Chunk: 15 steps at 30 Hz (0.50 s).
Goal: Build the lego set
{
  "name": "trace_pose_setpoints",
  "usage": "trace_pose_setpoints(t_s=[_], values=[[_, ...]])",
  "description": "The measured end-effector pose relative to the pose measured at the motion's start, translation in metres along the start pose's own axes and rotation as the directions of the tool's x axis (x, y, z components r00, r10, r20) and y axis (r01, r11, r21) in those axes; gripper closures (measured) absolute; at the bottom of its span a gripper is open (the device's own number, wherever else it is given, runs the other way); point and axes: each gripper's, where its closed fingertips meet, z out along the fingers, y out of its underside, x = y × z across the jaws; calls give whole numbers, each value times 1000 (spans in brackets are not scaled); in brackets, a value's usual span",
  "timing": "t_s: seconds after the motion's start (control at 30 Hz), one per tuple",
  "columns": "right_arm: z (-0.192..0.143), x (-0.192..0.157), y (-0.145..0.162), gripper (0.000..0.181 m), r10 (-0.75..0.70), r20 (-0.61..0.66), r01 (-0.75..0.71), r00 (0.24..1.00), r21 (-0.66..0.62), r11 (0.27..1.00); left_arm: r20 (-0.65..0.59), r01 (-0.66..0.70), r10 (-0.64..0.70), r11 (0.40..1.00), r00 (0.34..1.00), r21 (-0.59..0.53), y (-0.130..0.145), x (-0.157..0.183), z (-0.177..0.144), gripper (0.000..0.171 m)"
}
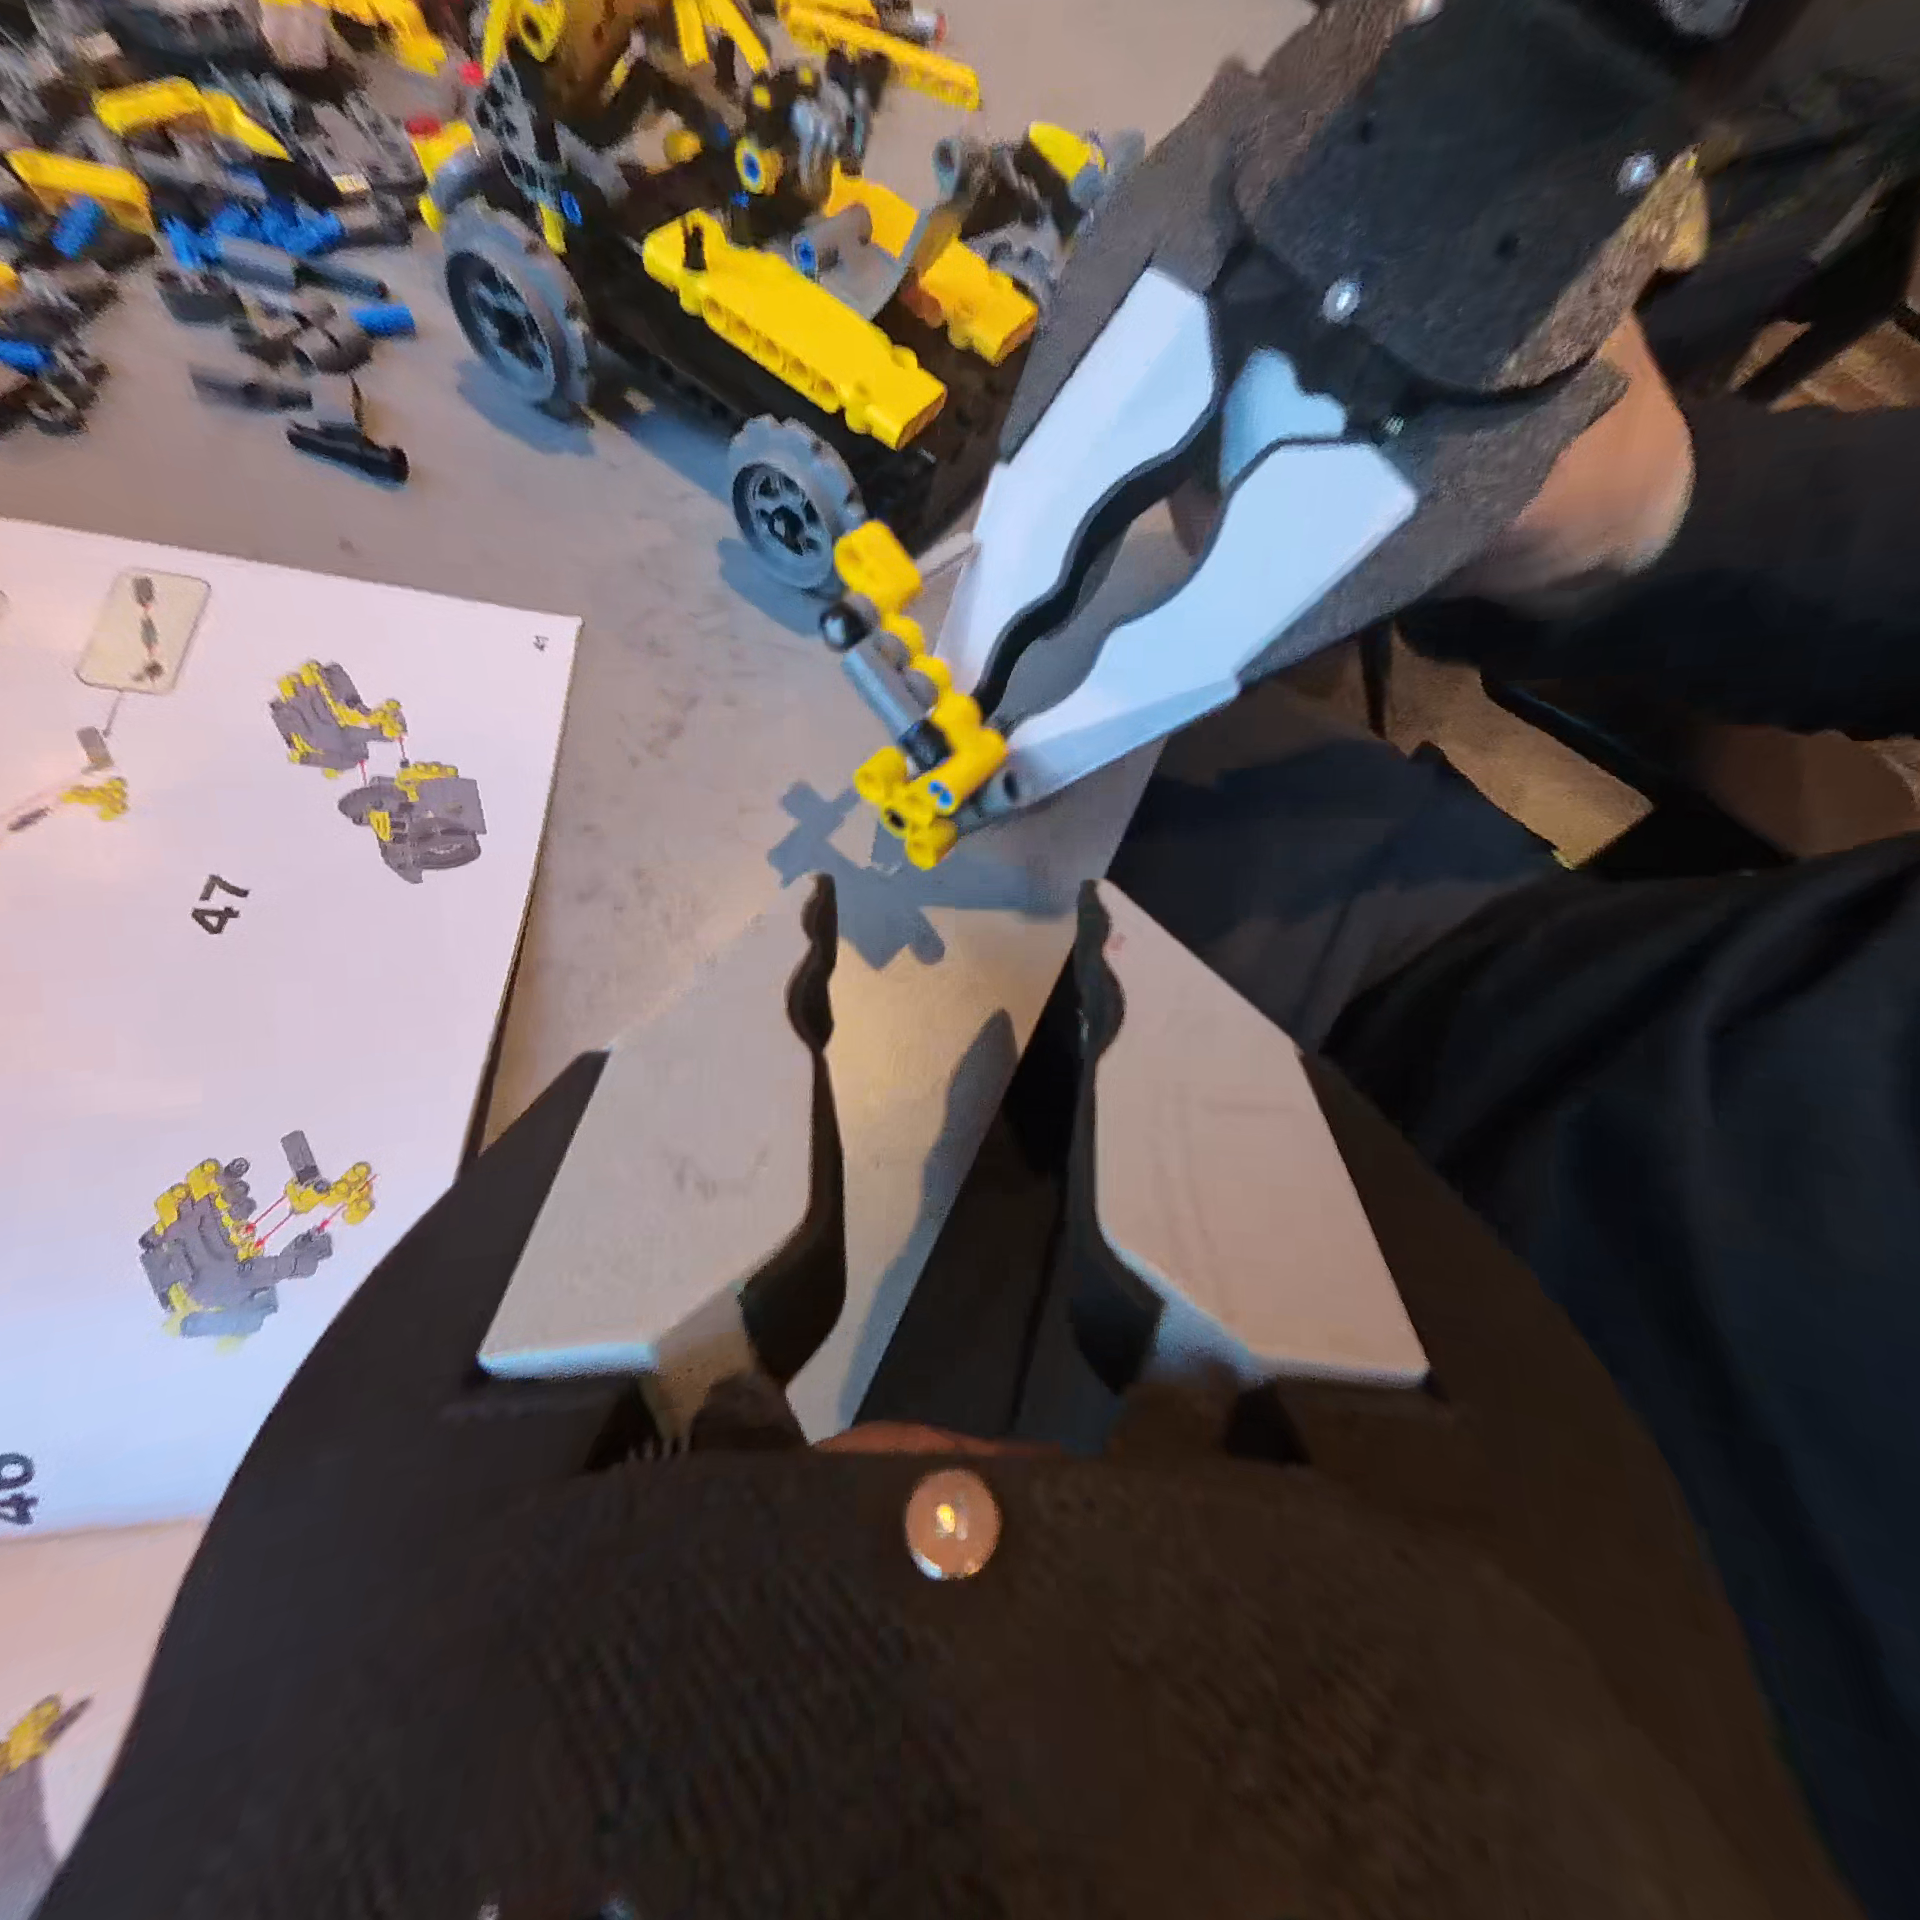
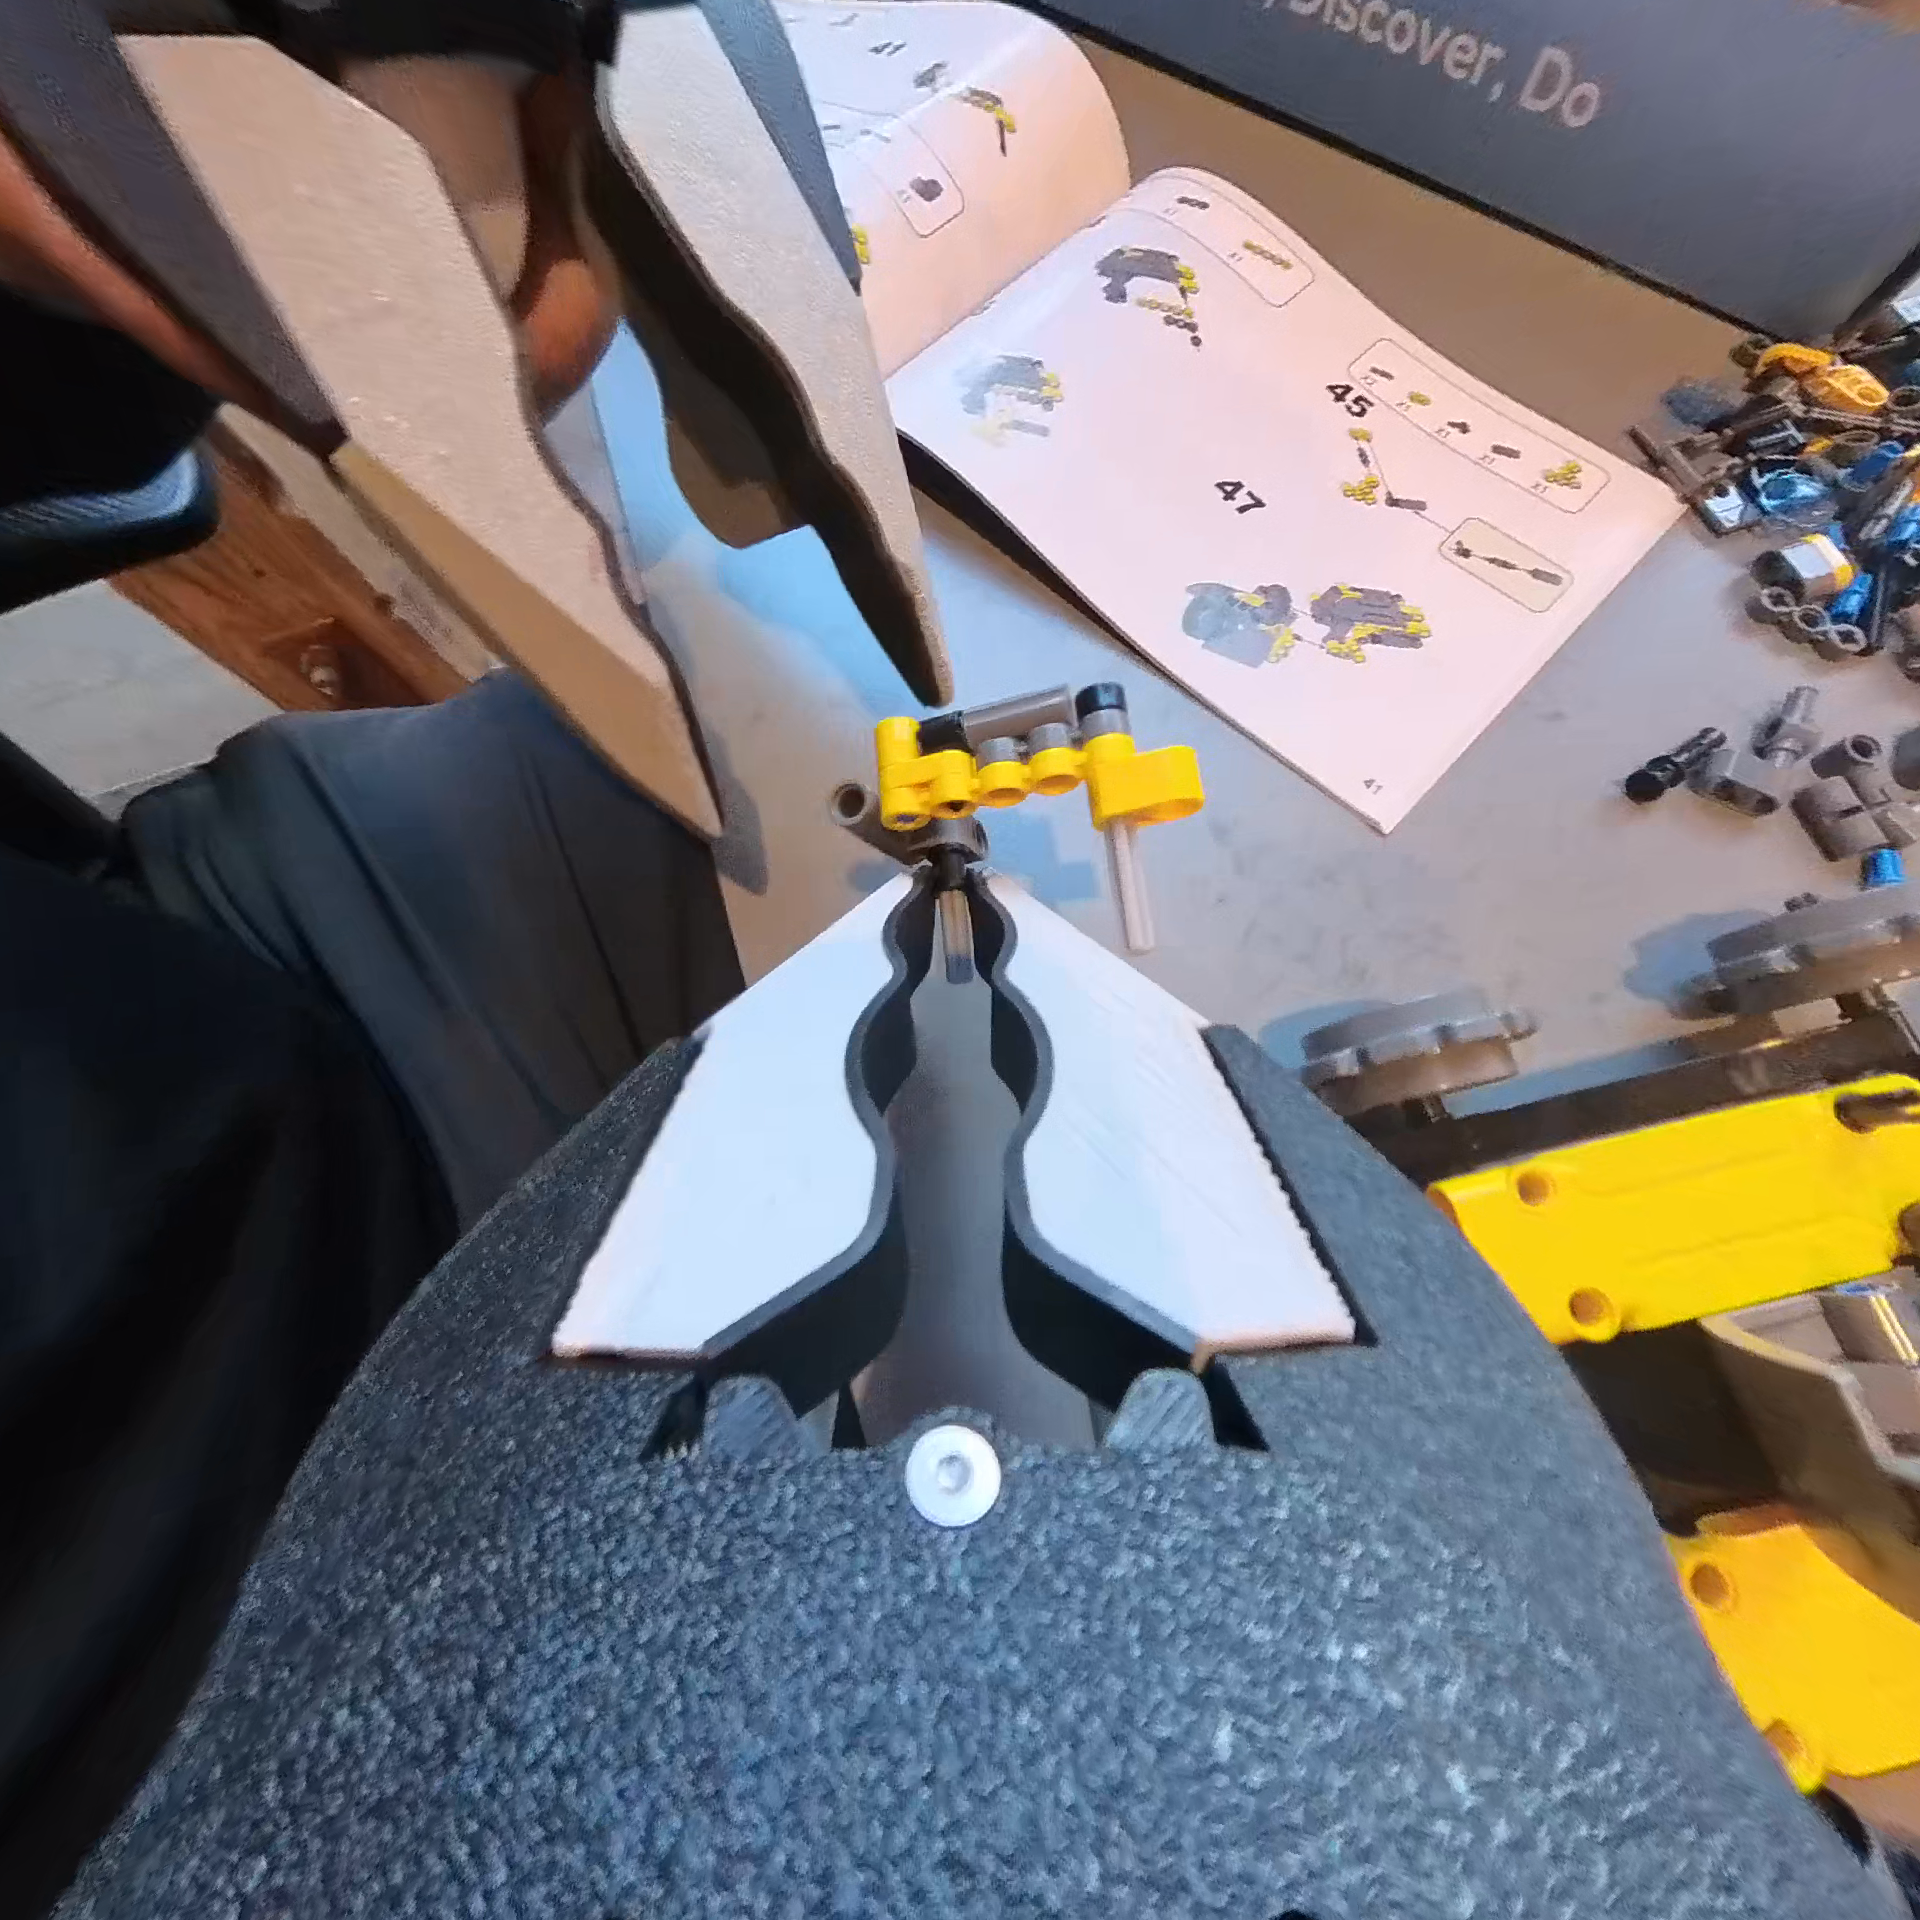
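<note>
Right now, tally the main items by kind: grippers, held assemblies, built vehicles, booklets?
Grippers: 2, the left gripper open and empty, the right gripper shut on the small assembly
Small yellow-and-grey assembly: 1
Partly built yellow vehicle: 1
Open instruction booklet: 1
Total: 5, loose parts not counted

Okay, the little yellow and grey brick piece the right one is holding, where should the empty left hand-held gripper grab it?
Probably the yellow beam, pinched across its flat faces from above. The right hand-held gripper already clamps the axle below it, and the left hand-held gripper is open, just short of the piece. Avoid the loose-hanging grey pin.
</note>
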Motion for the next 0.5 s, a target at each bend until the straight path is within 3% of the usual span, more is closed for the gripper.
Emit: trace_pose_setpoints(t_s=[0.2,0.3,0.5], values=[[13,-3,-1,175,-68,-69,66,995,-26,997,-16,65,-64,997,998,52,-3,0,8,121],[15,-6,-1,175,-111,-87,109,990,-36,993,22,38,-39,998,999,58,2,-7,4,145],[17,-12,-3,175,-196,-116,190,974,-59,980,-22,122,-121,986,992,112,6,-5,0,142]])
